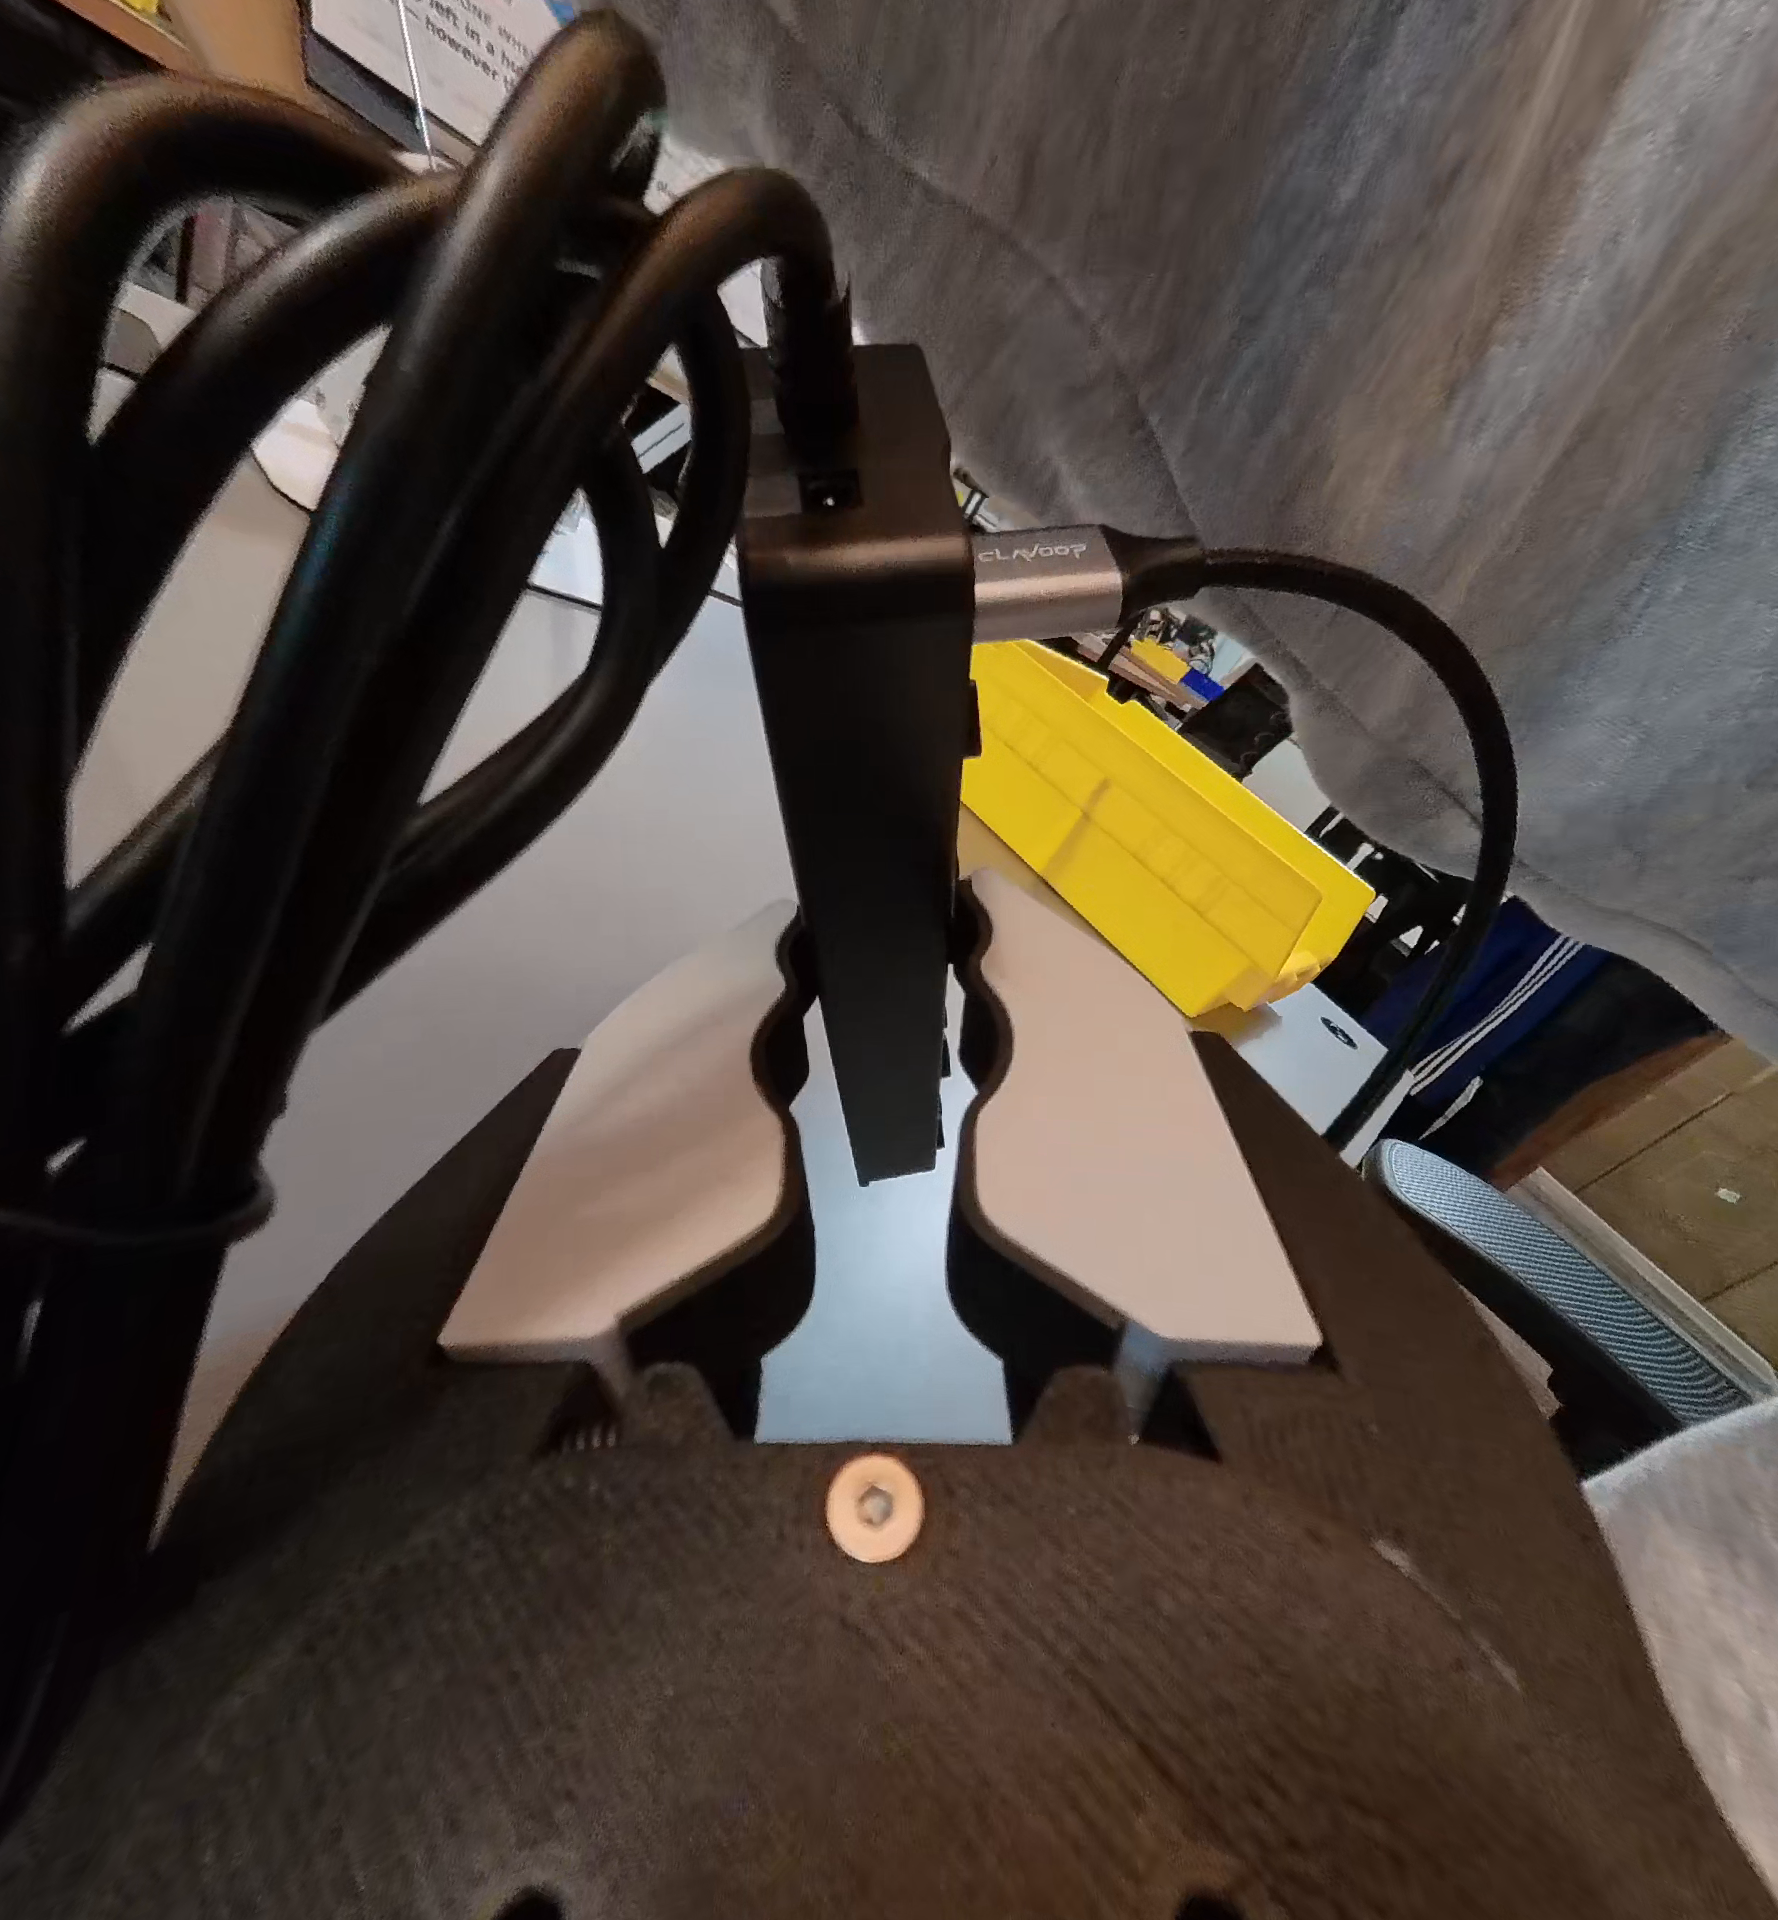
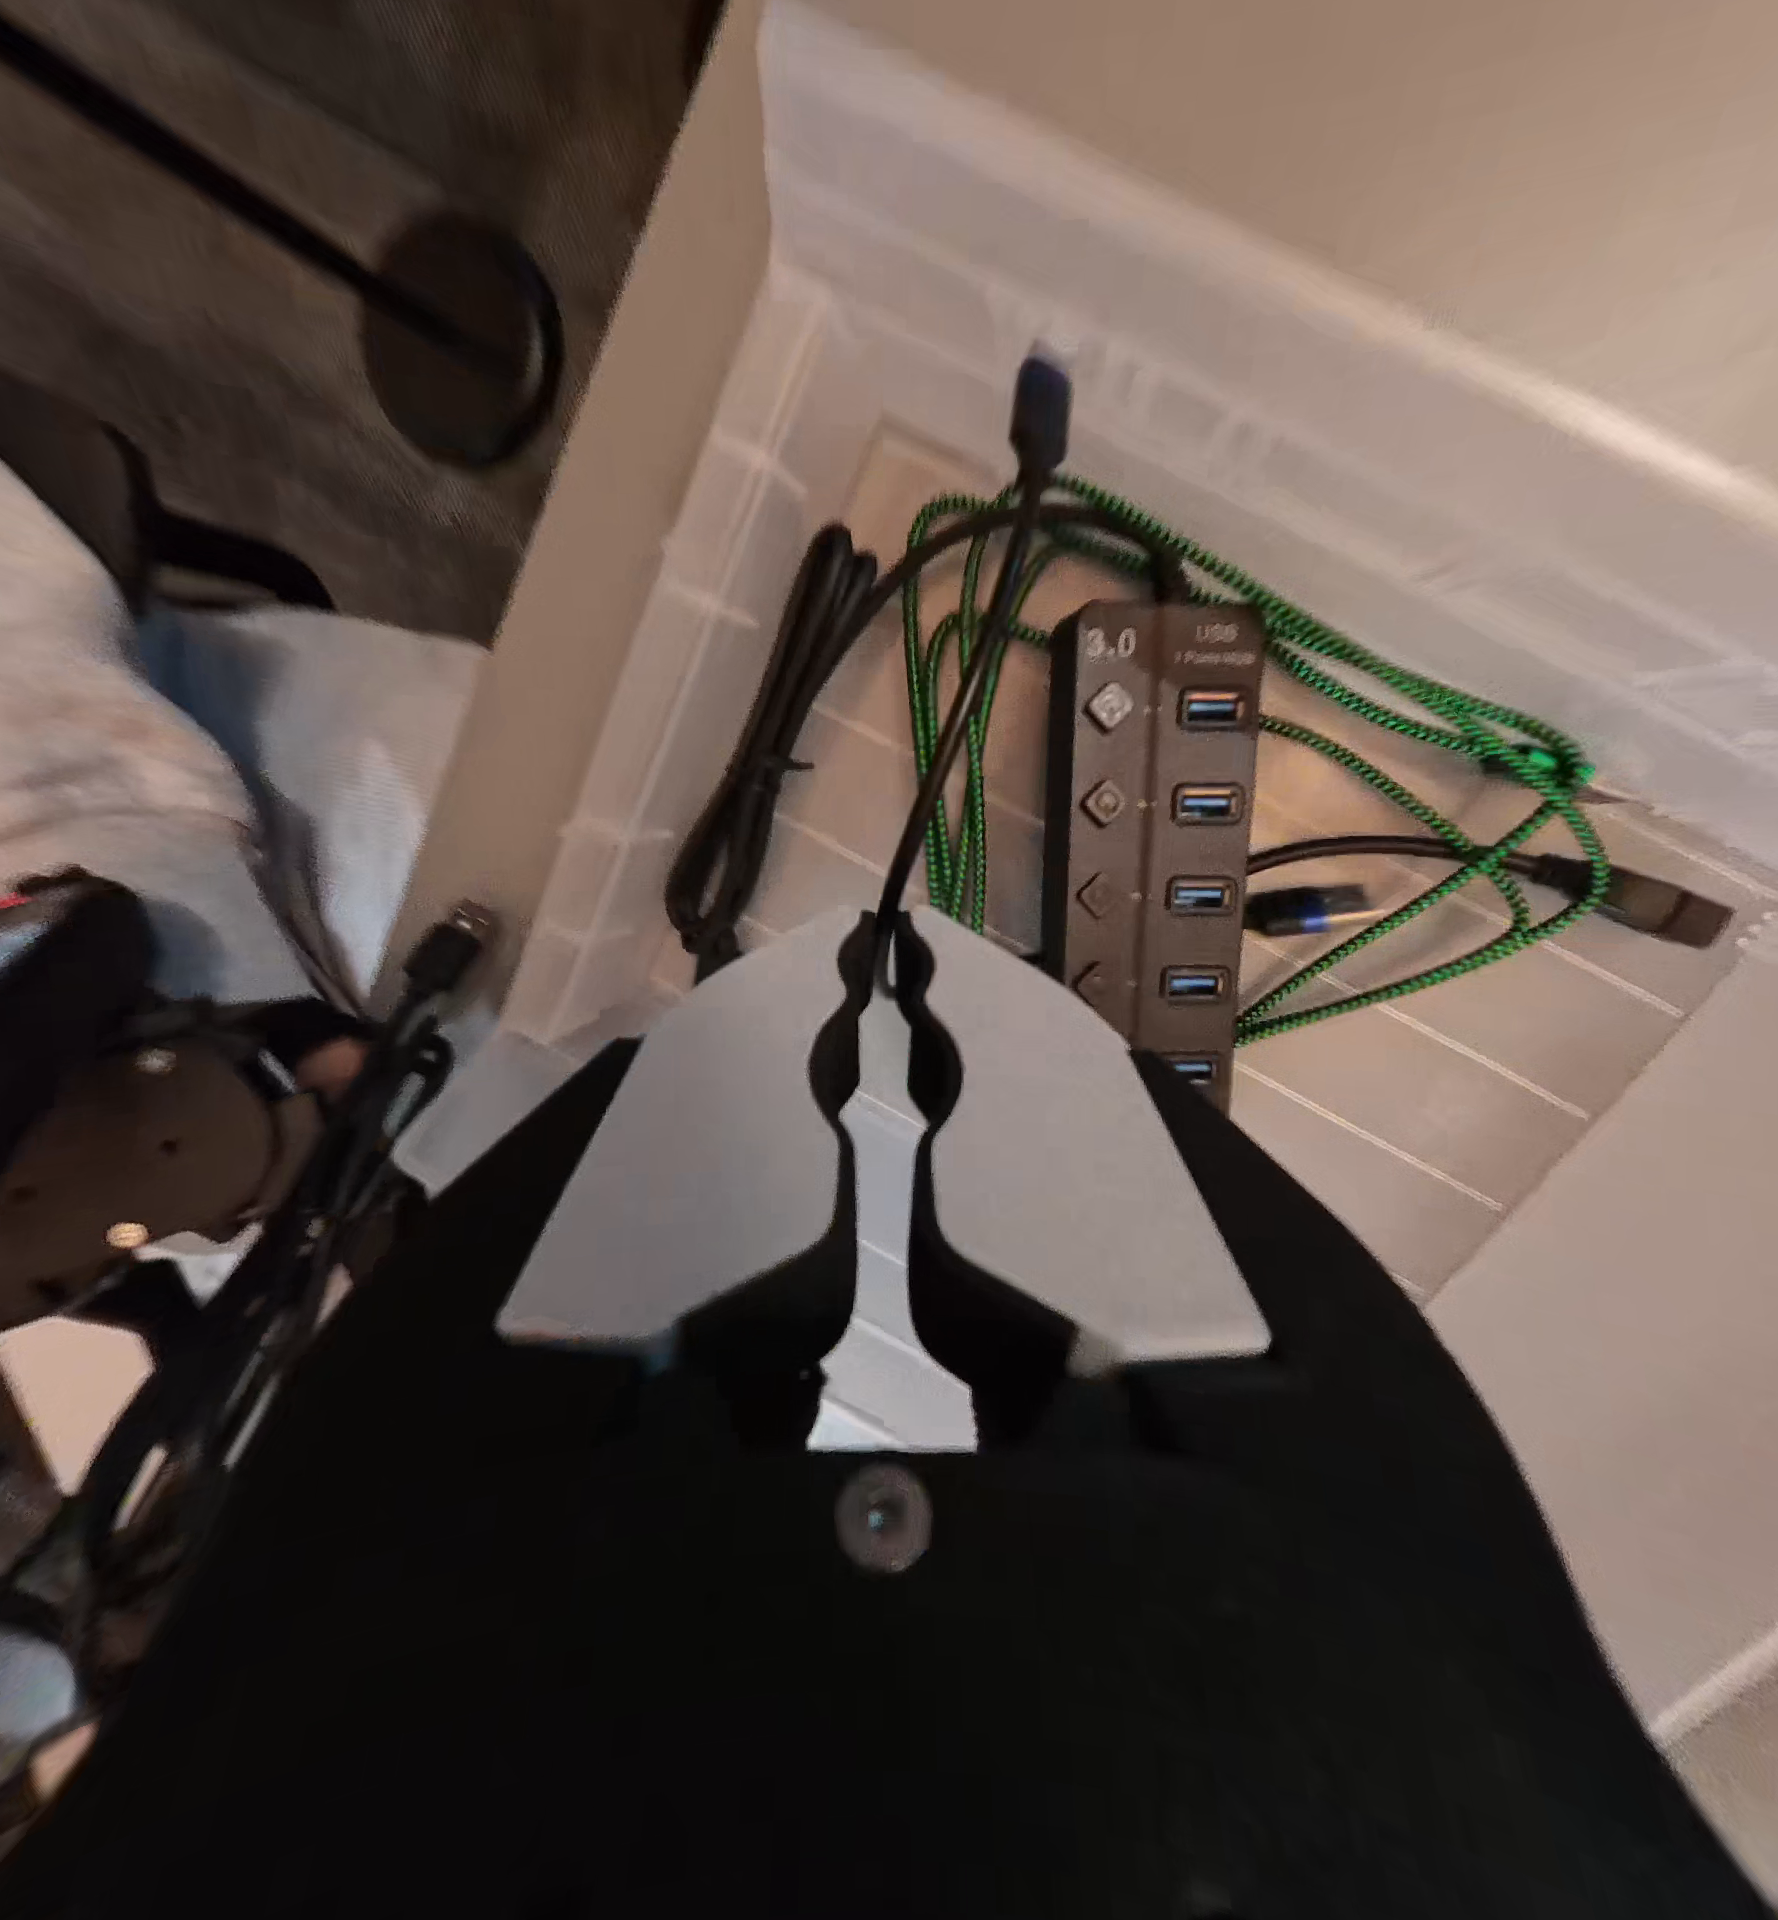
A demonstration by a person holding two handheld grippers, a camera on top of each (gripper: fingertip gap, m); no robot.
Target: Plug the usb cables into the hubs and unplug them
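The black hub (image 1: 854,748) stands upright between the pads of the left tool (image 1: 869,997), which is closed on its lower part, so its long axis runs straight away from the camera. A grey metal plug (image 1: 1046,582) sits in the hub's right side near the top, at a right angle to the long axis, and its thin braided cable (image 1: 1477,790) bends down to the right. Thick black cables (image 1: 241,644), smooth and rubbery, leave the hub's top end and hang in loops on the left. The right tool (image 2: 880,961) is nearly closed and pinches a thin black cable (image 2: 952,717) at its tips; this cable rises to a dark plug (image 2: 1041,400) that hangs free above. I think the coming move depends on which tool will reach the grey plug: it points to the hub's right, so the pull must go sideways, along the plug's own axis. A second hub (image 2: 1160,831), long and flat with a row of blue ports and square buttons, lies in a clear plastic tray (image 2: 719,644) on the pale surface (image 2: 1643,1195), just beyond the right tool's tips. A green braided cable (image 2: 1436,748) curls around it. A yellow bin (image 1: 1145,821) is behind the first hub.
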